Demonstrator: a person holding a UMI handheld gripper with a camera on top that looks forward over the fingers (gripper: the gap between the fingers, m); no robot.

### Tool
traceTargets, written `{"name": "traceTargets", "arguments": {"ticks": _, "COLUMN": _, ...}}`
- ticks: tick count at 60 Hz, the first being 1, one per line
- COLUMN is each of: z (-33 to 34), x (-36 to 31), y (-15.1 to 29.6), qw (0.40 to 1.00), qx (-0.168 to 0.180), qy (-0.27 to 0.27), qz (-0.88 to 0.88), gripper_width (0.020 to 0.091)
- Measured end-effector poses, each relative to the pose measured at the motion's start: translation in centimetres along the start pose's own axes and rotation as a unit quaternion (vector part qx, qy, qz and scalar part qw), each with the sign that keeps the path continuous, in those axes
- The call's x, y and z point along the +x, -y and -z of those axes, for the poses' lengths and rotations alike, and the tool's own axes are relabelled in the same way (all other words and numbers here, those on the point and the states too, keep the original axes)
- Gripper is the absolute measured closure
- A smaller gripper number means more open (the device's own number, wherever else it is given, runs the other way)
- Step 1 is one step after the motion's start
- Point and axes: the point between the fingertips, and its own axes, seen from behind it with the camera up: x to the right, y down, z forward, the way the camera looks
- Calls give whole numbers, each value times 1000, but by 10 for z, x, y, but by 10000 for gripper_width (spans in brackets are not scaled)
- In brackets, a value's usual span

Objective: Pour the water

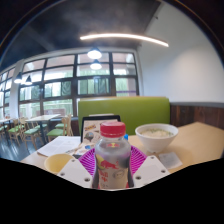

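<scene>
A clear plastic bottle (112, 158) with a red cap and a red-and-white label stands upright between my gripper's (112, 165) two fingers. Both pink pads (88, 160) press against its sides, so the gripper is shut on the bottle. Just beyond the right finger sits a white bowl (156, 136) on the wooden table (200, 145). To the left of the fingers a yellow cup (58, 162) rests on a white tray. The bottle's base is hidden.
A green booth seat back (125, 110) rises behind the table. White paper or trays (60, 147) lie to the left. Tables and chairs (30, 128) stand by the large windows at the far left. Ceiling lights glow overhead.
</scene>
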Motion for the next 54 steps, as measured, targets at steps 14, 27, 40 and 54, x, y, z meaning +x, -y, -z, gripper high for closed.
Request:
{"name": "traceTargets", "arguments": {"ticks": 14, "z": 1, "x": -5, "y": 3, "qw": 999, "qx": 26, "qy": -9, "qz": 43, "gripper_width": 597}}
{"name": "traceTargets", "arguments": {"ticks": 27, "z": 40, "x": -5, "y": 4, "qw": 999, "qx": -20, "qy": 4, "qz": 40, "gripper_width": 257}}
{"name": "traceTargets", "arguments": {"ticks": 40, "z": 134, "x": 0, "y": 31, "qw": 1000, "qx": -5, "qy": -11, "qz": 25, "gripper_width": 263}}
{"name": "traceTargets", "arguments": {"ticks": 54, "z": 238, "x": 8, "y": 17, "qw": 1000, "qx": -7, "qy": -18, "qz": 3, "gripper_width": 268}}
